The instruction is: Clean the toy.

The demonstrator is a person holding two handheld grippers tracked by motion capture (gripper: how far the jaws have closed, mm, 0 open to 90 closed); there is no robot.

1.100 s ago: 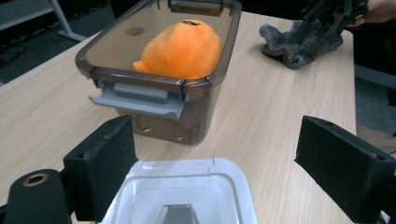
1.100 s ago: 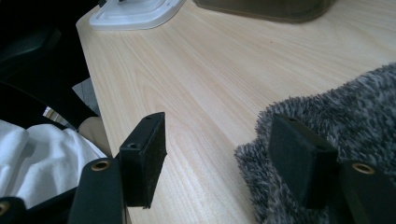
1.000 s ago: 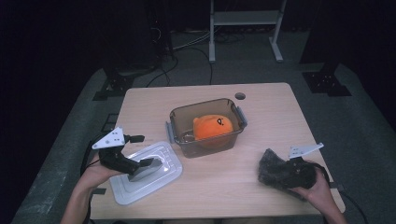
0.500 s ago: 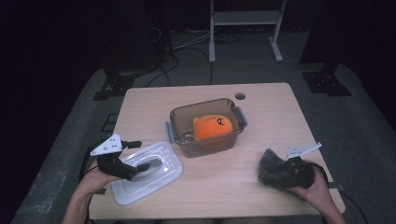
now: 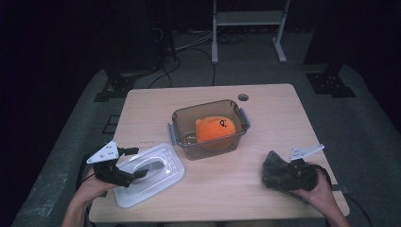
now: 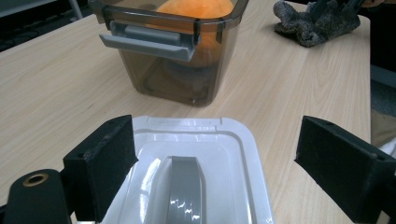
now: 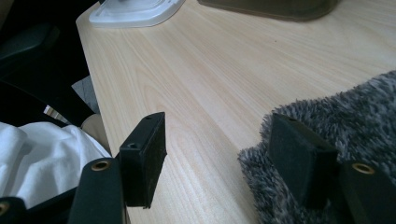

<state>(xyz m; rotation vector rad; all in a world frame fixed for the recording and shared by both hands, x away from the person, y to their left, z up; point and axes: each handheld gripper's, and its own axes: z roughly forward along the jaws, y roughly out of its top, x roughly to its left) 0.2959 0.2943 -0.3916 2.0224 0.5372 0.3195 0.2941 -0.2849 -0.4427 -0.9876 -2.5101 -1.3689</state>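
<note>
High view dim, soft focus – light falls on pale wooden table point(image 5: 283, 123), surroundings beyond it near black. Left gripper view bright and sharp; glare streaks on grey handle of glossy white plastic lid point(image 6: 187, 186). Right gripper view – table far edge blurred.

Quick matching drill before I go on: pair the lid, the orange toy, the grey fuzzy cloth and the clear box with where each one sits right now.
1. white lid
2. orange toy
3. grey fuzzy cloth
4. clear box

a. inside the box
b. table middle, uncovered
c. between the open left gripper jaws
d. by the right gripper, one jaw resting on it

Pairs: 1-c, 2-a, 3-d, 4-b
</note>
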